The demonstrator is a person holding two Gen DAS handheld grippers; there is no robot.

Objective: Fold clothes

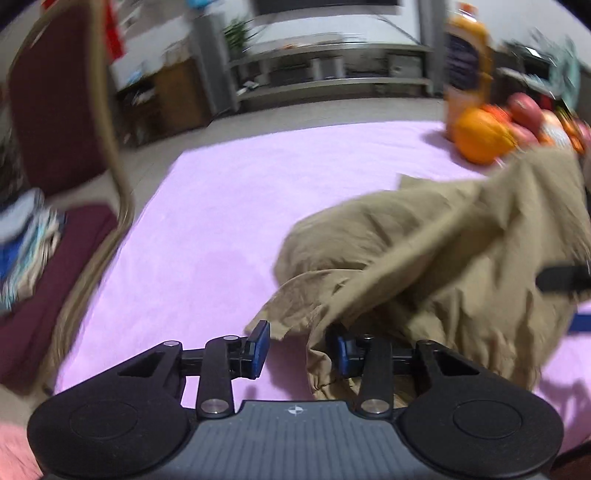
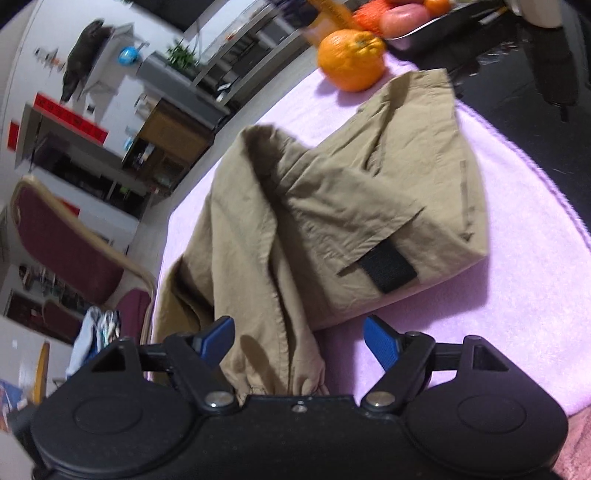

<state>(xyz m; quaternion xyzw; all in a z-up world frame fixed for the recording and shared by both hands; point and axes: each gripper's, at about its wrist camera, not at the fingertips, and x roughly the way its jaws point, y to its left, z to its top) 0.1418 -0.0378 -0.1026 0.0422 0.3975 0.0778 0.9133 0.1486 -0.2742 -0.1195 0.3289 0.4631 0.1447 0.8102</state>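
A pair of khaki trousers [image 1: 436, 254] lies crumpled on the pink cloth-covered table [image 1: 221, 206]. In the right wrist view the trousers [image 2: 351, 206] are partly folded, with a black strap [image 2: 388, 269] on a pocket. My left gripper [image 1: 301, 349] is open; a cuff of the trousers hangs over its right finger [image 1: 345, 350]. My right gripper [image 2: 299, 343] is open, with a trouser leg and its gathered cuff lying between the fingers, not pinched.
An orange [image 1: 480, 134] and a tray of fruit [image 2: 406, 14] sit at the far side of the table beside a juice bottle [image 1: 467, 62]. A red chair [image 1: 62, 122] with folded clothes [image 1: 26, 243] on its seat stands left of the table.
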